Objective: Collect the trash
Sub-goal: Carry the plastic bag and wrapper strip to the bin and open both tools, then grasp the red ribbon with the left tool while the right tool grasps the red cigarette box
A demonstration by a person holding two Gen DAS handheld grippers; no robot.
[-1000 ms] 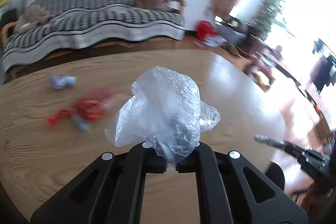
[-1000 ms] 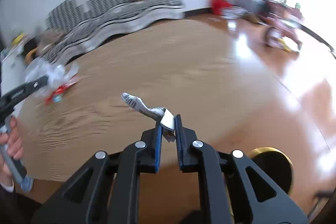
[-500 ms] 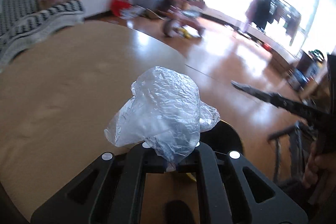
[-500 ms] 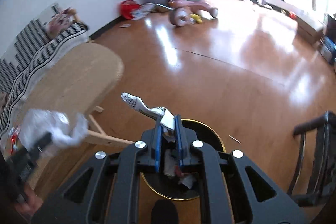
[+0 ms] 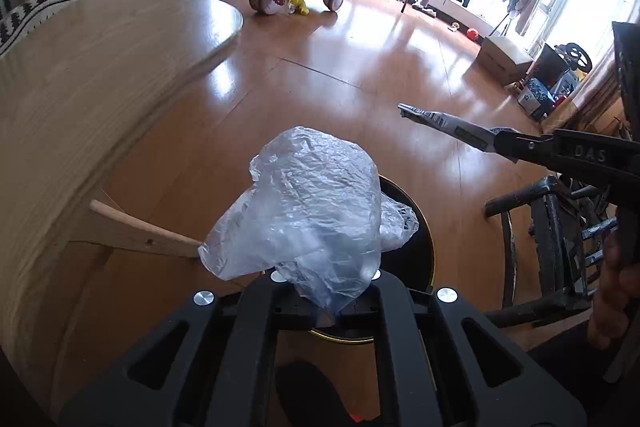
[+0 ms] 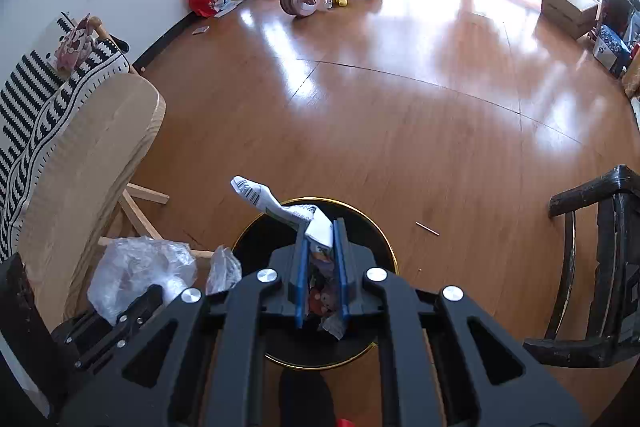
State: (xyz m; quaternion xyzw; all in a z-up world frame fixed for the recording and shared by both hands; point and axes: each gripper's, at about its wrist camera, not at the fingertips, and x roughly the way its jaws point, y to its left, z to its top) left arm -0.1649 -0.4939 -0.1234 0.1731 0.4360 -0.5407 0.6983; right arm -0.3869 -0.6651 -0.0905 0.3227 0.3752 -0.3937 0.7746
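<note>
right wrist view: my jaws pinch a printed wrapper [image 6: 276,205] over the black bin [image 6: 384,247]; left jaws clamp a plastic bag [image 5: 312,211]. next: release both.

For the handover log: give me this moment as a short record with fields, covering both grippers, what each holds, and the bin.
left gripper: shut on a crumpled clear plastic bag
right gripper: shut on a crumpled printed paper wrapper
trash bin: black, gold-rimmed, on the wooden floor, below both grippers, some trash inside
table: light wood, to the left
step not yet done: both pieces unreleased
</note>
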